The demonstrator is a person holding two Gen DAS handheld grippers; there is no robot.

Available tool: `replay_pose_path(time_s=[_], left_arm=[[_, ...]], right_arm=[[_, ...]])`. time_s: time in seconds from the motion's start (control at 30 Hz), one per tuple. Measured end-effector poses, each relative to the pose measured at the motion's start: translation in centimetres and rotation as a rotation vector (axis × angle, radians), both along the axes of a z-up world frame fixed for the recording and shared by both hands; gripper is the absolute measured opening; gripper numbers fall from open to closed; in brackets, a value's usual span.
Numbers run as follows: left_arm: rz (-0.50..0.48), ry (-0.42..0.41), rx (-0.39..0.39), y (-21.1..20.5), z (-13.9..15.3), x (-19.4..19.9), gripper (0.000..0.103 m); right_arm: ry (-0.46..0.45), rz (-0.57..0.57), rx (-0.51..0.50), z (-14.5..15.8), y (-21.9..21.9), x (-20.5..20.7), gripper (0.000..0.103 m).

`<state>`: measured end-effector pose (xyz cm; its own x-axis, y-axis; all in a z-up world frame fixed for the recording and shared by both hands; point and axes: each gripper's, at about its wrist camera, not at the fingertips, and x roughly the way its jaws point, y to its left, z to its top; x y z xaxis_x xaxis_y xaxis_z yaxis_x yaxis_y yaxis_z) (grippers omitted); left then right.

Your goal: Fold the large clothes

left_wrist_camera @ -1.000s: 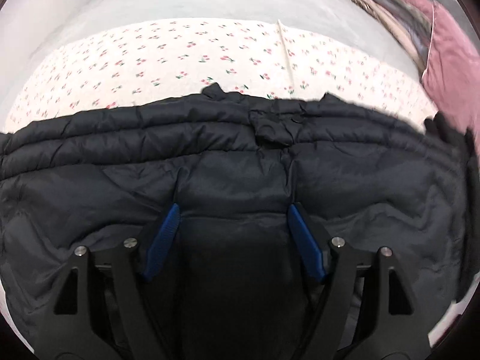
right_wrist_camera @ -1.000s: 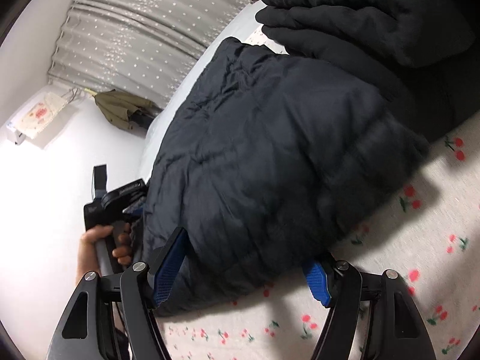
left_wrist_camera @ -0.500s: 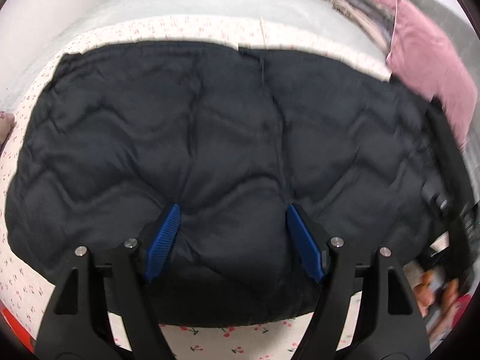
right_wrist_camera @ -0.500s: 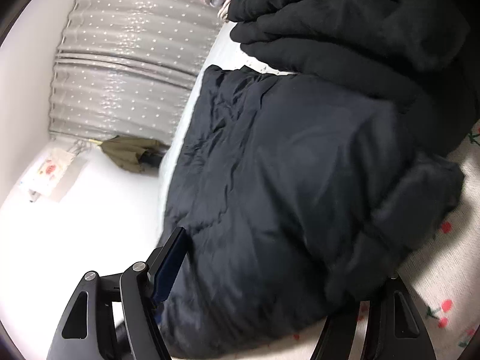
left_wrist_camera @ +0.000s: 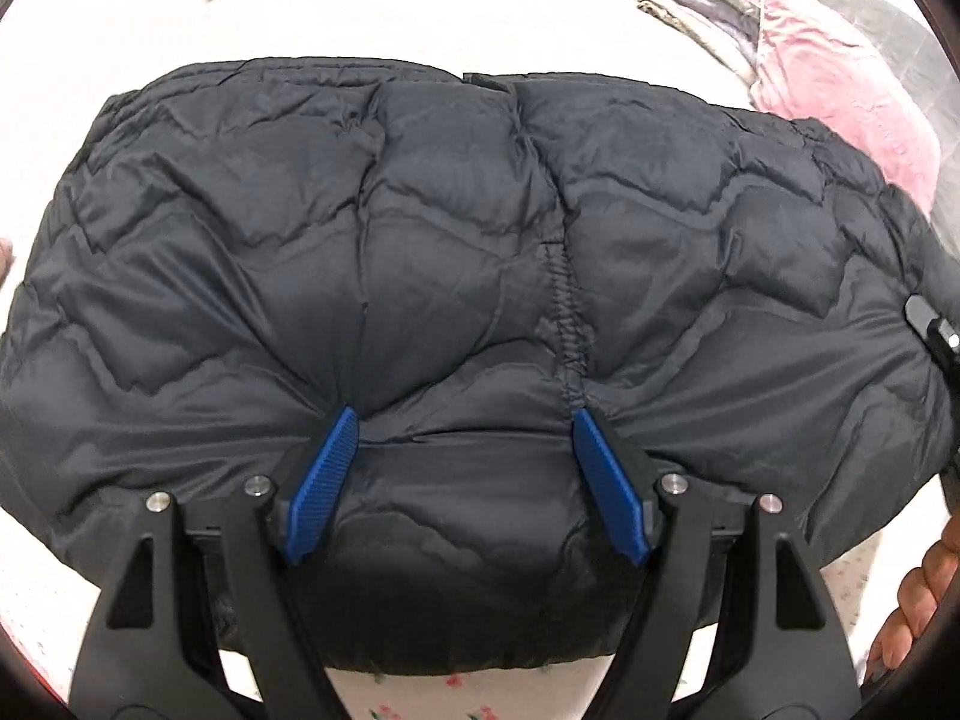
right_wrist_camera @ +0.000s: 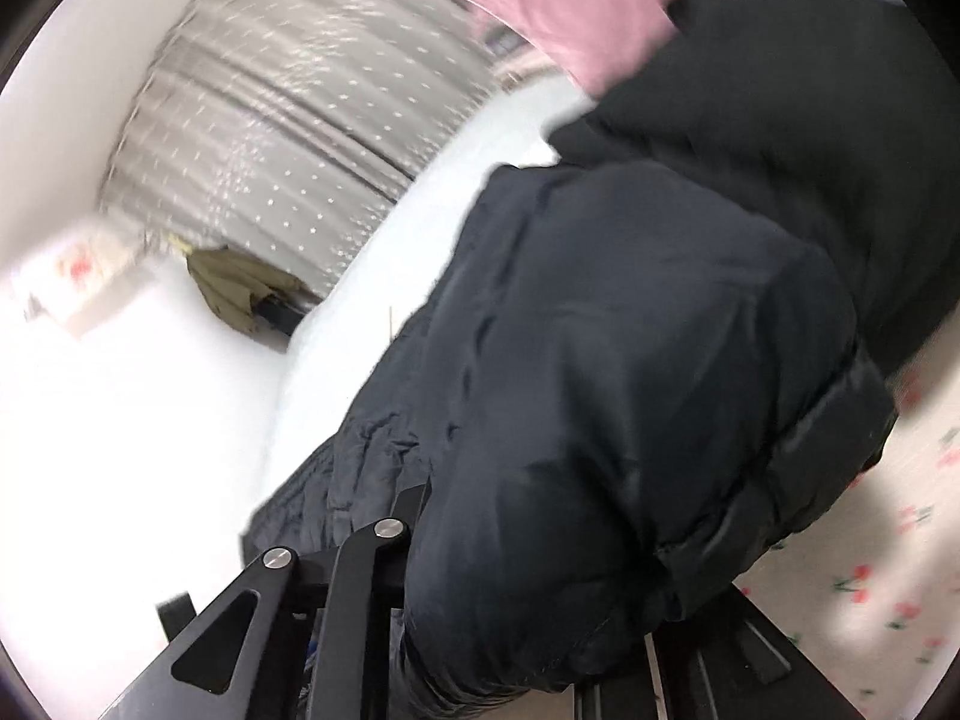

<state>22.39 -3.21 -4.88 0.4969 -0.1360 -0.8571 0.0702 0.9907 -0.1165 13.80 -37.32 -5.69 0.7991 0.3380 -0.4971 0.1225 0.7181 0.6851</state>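
Note:
A black quilted puffer jacket (left_wrist_camera: 480,240) lies folded across the flowered bed sheet (left_wrist_camera: 468,684). My left gripper (left_wrist_camera: 465,474) stands wide on a thick fold at the jacket's near edge. Its blue pads (left_wrist_camera: 324,480) dig into the fabric and creases radiate from them. In the right wrist view the jacket (right_wrist_camera: 630,330) bunches up over my right gripper (right_wrist_camera: 552,570). Its jaws are closing with the jacket's edge between them, and the fabric hides the pads. A hand (left_wrist_camera: 924,600) shows at the right edge of the left wrist view.
A pink pillow (left_wrist_camera: 840,90) and folded bedding lie at the far right of the bed. Another black garment (right_wrist_camera: 810,120) is heaped behind the jacket. A grey dotted curtain (right_wrist_camera: 300,120) and an olive item (right_wrist_camera: 240,288) stand beyond the bed.
My left gripper has carried the jacket's fold across the bed, so the jacket now covers most of the sheet. My right gripper's jaws have narrowed on the jacket's edge and lifted it.

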Motion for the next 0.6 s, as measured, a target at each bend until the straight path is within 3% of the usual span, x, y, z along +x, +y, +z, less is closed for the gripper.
replay_pose_path(time_s=[0.13, 0.27, 0.37, 0.47, 0.6], left_arm=[[-0.039, 0.020, -0.081, -0.5, 0.2, -2.0, 0.075], [-0.106, 0.043, -0.163, -2.1, 0.6, -3.9, 0.075], [-0.136, 0.033, -0.093, -4.1, 0.3, -4.4, 0.075], [-0.152, 0.022, -0.028, -5.4, -0.5, -4.1, 0.075], [-0.120, -0.012, -0.042, -4.1, 0.8, -3.7, 0.075]], right_arm=[[-0.027, 0.004, -0.154, 4.0, 1.1, -2.0, 0.015], [-0.046, -0.024, -0.227, 7.8, 0.1, -4.1, 0.014], [-0.033, -0.078, -0.305, 8.2, -0.3, -5.4, 0.014], [0.031, -0.095, -0.350, 5.8, 0.4, -4.6, 0.014], [0.035, -0.116, -0.369, 5.3, 0.5, -4.1, 0.014]])
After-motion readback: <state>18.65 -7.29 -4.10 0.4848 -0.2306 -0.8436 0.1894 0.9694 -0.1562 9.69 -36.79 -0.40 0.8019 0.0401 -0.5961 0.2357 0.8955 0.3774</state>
